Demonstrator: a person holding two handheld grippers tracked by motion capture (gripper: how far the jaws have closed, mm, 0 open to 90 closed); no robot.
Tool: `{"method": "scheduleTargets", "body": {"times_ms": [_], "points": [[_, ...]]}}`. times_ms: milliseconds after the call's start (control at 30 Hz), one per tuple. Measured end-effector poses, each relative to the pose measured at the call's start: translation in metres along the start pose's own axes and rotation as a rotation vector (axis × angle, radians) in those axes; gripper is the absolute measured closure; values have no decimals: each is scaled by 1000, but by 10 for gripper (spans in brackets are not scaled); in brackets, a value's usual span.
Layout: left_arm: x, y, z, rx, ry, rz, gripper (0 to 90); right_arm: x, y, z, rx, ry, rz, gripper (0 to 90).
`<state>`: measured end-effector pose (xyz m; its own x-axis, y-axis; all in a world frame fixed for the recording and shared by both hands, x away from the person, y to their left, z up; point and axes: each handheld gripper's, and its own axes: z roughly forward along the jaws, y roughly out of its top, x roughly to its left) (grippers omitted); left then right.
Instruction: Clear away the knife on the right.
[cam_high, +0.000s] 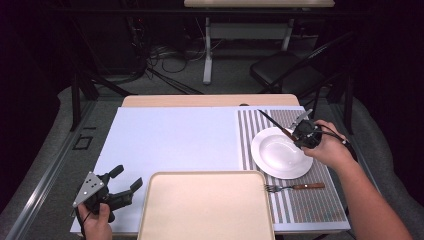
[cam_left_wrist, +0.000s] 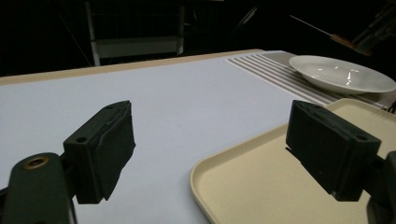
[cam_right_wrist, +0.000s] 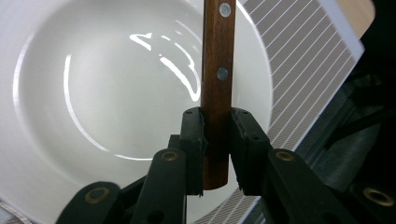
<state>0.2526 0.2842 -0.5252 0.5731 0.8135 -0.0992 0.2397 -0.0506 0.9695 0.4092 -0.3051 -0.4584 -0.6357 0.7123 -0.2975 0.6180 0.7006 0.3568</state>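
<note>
While the right gripper holds a knife over the plate, the left one waits by the tray; view by view:

High view: right gripper (cam_high: 303, 134) sits at the far right edge of the white plate (cam_high: 281, 152), pinching the wooden handle of a knife (cam_high: 274, 124). The blade runs up and left from the jaws, away from the person, out past the plate's far rim. A fork (cam_high: 294, 187) lies on the striped mat (cam_high: 310, 202), handle to the right, just beyond the tray's right corner. Left gripper (cam_high: 125, 184) hovers at the near left, jaws spread, beside the beige tray (cam_high: 205, 210).

Left gripper view: both pads (cam_left_wrist: 109, 149) stand wide apart with nothing between them; the tray rim (cam_left_wrist: 210, 161) lies just ahead, the plate (cam_left_wrist: 341, 73) well beyond (the thin blade above it is faint, probably the knife).

Right gripper view: jaws pressed onto the butt end of the riveted handle (cam_right_wrist: 216, 84), whose long axis points straight ahead out of the grip, over the plate's bowl (cam_right_wrist: 116, 93).

Deciding relation: the right hand is far nearer the knife, fork and plate; the tray lies down and left of it.
</note>
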Motion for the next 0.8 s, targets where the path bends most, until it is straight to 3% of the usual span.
{"method": "scheduleTargets", "body": {"times_ms": [367, 567, 800], "points": [[-4, -1, 0, -5, -5, 15, 156, 22, -16, -18, 18, 83, 195, 759], [-7, 0, -2, -2, -2, 29, 156, 41, -29, -23, 42, 62, 254, 759], [-9, -1, 0, 11, -16, 42, 156, 56, -43, -35, 3, 60, 324, 760]]}}
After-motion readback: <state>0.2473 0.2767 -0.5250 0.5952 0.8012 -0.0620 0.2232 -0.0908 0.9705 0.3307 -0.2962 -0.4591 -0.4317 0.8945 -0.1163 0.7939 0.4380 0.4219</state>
